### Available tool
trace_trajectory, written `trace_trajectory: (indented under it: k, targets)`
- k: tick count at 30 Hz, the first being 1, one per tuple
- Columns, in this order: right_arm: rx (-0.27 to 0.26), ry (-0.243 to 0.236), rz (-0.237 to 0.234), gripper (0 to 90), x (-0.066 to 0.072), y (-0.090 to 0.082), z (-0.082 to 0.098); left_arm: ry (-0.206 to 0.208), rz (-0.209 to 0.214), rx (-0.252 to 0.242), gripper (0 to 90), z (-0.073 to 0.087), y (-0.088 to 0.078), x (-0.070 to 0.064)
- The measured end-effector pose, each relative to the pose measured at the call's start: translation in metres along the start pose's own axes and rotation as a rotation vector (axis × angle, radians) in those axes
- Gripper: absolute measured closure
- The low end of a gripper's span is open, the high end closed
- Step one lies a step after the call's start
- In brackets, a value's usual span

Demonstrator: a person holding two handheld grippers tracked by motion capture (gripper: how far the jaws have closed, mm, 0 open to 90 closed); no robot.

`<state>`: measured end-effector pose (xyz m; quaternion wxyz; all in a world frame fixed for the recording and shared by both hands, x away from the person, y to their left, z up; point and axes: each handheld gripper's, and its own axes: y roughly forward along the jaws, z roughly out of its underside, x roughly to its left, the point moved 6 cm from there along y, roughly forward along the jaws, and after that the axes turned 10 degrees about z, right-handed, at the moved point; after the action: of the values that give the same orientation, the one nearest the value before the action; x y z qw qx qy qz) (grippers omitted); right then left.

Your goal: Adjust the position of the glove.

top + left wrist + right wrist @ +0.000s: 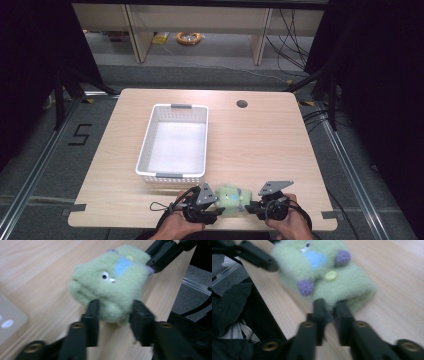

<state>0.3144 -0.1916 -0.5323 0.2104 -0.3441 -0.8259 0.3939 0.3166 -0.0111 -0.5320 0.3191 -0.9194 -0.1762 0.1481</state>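
In the high view, a wooden table (260, 145) was seen with a white plastic basket (150, 134) standing on its left half, and a small round hole (242, 104) was noticed near the far edge. At the near edge of the table, a green plush toy (231, 198) was held between the left gripper (216, 210) and the right gripper (250, 206), and both grippers were carried by the person's hands, the left hand (176, 227) and the right hand (292, 226). The toy was placed just in front of the near end of the basket, apart from it. In the left gripper view, the toy (110, 292) was seen lying on the table, with a white eye and a blue patch on it, and its near end was pressed between the two black jaws of the left gripper (114, 317), which were closed on it. The jaw of the other gripper was seen touching the far end of the toy. In the right gripper view, the toy (329, 277) showed two purple knobs and a yellow button (331, 275), and its near end was pinched between the jaws of the right gripper (329, 310), which stood almost together.
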Motion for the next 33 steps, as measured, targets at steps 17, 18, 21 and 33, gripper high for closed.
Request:
trace_trajectory:
  k: [17,18,21,33]
  targets:
    - [-0.004,-0.037,-0.015,86.0,-0.017,-0.011,0.002,-0.029,0.062,-0.014,77.2,-0.007,0.009,-0.015]
    - [0.004,-0.023,-0.018,85.6,-0.017,-0.009,0.003,-0.020,0.061,-0.013,77.0,-0.007,0.009,-0.016]
    - [0.005,-0.026,-0.024,80.8,-0.018,-0.007,0.004,-0.007,0.065,-0.010,76.4,-0.006,0.007,-0.017]
    - [-0.103,0.108,0.009,48.1,-0.035,-0.029,-0.011,-0.209,0.062,-0.133,53.1,-0.011,-0.020,0.008]
